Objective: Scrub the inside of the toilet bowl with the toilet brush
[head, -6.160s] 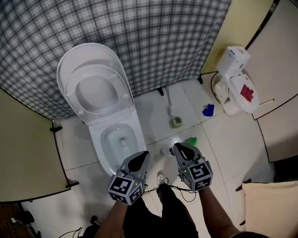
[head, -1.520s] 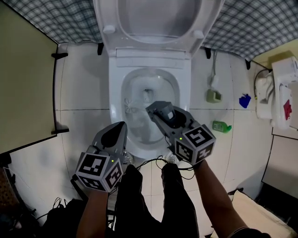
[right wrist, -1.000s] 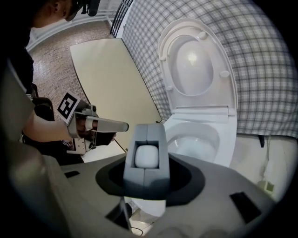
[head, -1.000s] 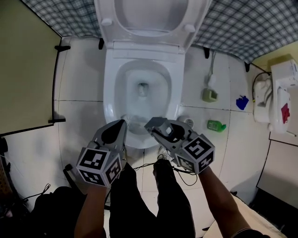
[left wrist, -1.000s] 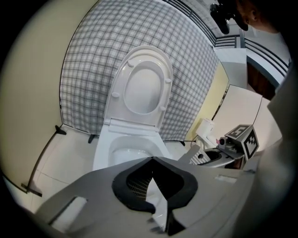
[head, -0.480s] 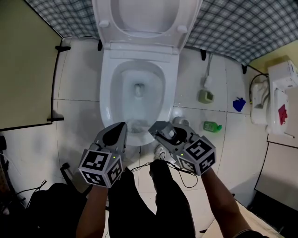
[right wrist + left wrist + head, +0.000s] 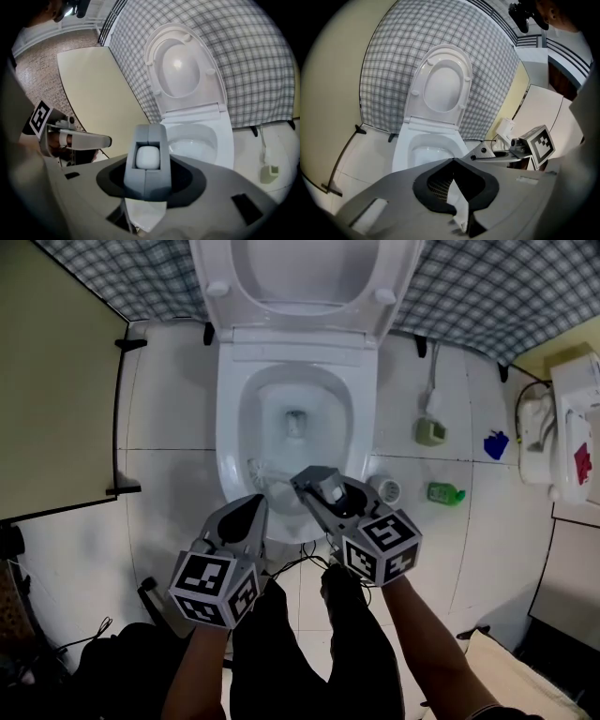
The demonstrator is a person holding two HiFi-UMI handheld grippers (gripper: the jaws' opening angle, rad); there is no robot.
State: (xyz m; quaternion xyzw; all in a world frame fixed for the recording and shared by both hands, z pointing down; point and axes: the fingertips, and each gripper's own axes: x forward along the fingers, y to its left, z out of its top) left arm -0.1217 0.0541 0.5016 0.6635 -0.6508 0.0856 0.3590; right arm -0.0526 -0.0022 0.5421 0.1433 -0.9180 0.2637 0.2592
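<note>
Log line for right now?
right tongs: shut on toilet brush, head inside toilet bowl | left tongs: shut, empty

Glossy white ceramic toilet bowl point(image 7: 232, 427), smooth grey plastic toilet brush point(image 7: 146, 179).

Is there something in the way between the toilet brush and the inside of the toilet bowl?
Nothing visible stands in the way. The seat is raised, so the toilet bowl is open from above. The toilet brush, held in the right gripper, has its head already inside, near the bowl's front wall.
</note>
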